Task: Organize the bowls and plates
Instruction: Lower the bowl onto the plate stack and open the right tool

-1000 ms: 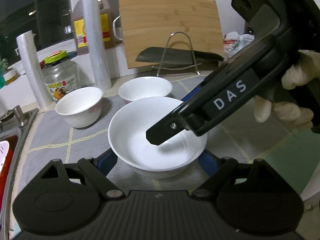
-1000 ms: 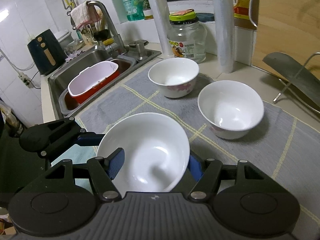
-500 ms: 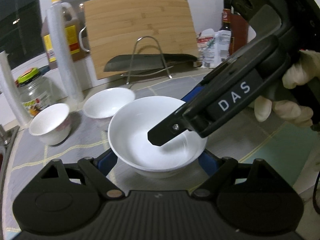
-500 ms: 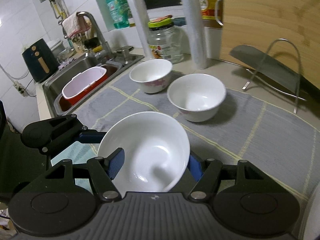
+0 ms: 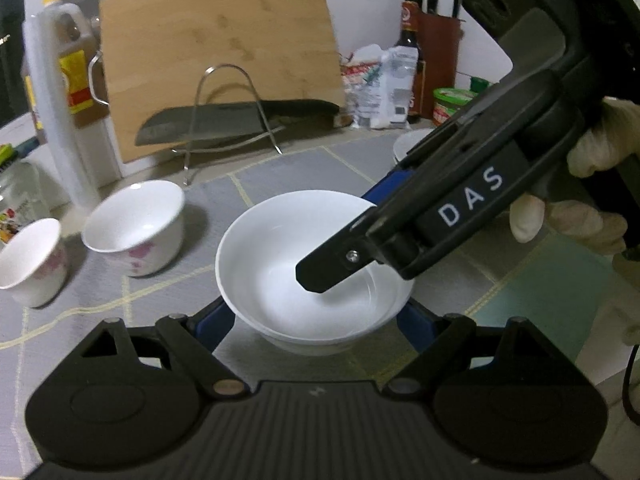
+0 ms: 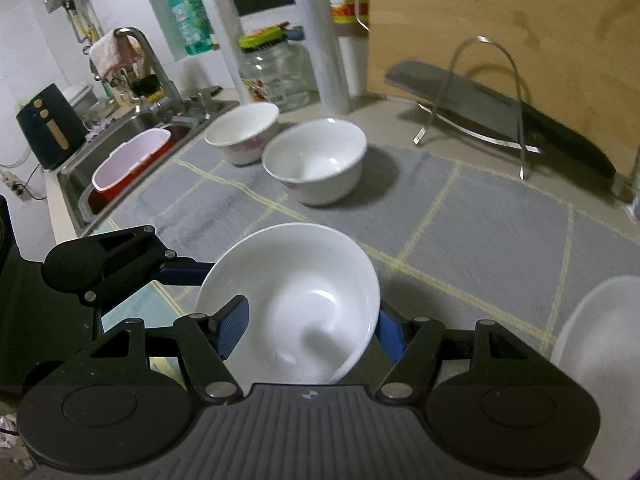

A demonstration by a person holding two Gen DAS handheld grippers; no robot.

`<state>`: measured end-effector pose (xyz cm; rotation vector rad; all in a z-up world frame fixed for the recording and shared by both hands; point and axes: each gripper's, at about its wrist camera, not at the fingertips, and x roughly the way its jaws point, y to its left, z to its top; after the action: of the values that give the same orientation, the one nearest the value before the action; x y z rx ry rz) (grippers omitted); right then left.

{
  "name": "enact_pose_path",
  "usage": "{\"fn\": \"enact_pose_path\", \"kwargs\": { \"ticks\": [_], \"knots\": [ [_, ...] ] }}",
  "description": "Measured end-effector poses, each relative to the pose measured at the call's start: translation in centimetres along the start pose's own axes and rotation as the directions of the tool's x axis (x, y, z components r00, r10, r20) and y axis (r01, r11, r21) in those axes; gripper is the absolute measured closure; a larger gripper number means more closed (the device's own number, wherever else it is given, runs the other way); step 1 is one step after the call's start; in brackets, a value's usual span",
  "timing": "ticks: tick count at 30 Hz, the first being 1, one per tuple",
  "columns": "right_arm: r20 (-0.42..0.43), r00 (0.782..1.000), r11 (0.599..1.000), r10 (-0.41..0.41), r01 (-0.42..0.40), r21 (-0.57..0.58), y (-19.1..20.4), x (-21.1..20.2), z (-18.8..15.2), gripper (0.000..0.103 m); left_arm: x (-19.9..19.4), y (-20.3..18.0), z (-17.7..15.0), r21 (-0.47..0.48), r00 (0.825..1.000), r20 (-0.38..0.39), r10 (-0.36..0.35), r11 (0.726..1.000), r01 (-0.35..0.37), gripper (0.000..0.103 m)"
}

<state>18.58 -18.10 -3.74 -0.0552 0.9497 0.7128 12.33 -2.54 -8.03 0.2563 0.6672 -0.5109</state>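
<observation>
A plain white bowl (image 5: pixel 304 276) sits between the blue pads of my left gripper (image 5: pixel 316 324), held above the grey mat. My right gripper (image 6: pixel 308 332) grips the same bowl (image 6: pixel 296 300) at its rim, one finger (image 5: pixel 348 256) inside it, the bowl tilted in the right wrist view. Two white bowls with pink flowers stand on the mat: one nearer (image 5: pixel 136 228) (image 6: pixel 316 160), one farther left (image 5: pixel 30 260) (image 6: pixel 244 130). Another white dish (image 6: pixel 600 352) (image 5: pixel 412 144) shows at the right.
A bamboo cutting board (image 5: pixel 224 52) leans at the back behind a cleaver on a wire stand (image 5: pixel 236 120). Oil bottle, plastic-wrap roll (image 5: pixel 60 112) and glass jar (image 6: pixel 280 72) stand behind the bowls. The sink (image 6: pixel 132 156) with a red tub lies at the left.
Both grippers have carried the plain bowl to the right along the mat; the two flowered bowls have slid left in both views and a white dish has come into view at the right.
</observation>
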Motion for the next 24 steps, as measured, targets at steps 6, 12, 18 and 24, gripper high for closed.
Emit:
{"fn": "enact_pose_path", "kwargs": {
  "ticks": [6,12,18,24],
  "knots": [
    [-0.027,1.0,0.999,0.01,-0.009,0.036,-1.0,0.9,-1.1,0.03,0.9,-0.5,-0.6,-0.014,0.999,-0.032,-0.015,1.0,0.014,0.016],
    [-0.043,0.999,0.999,0.015,-0.013,0.037,-1.0,1.6,-1.5,0.03,1.2,-0.5,-1.2,-0.032,0.999,-0.049,-0.017,0.999,0.016,0.016],
    [-0.038,0.999,0.999,0.033,-0.031,0.043,-1.1,1.7,-1.4,0.018,1.2,-0.6,-1.3,-0.036,0.999,-0.04,-0.026,0.999,0.025,0.008],
    [-0.017,1.0,0.999,0.011,-0.011,0.05,-1.2,1.1,-1.0,0.007,0.0,-0.4,-1.8,-0.036,0.999,-0.037,-0.033,0.999,0.031,0.008]
  ]
}}
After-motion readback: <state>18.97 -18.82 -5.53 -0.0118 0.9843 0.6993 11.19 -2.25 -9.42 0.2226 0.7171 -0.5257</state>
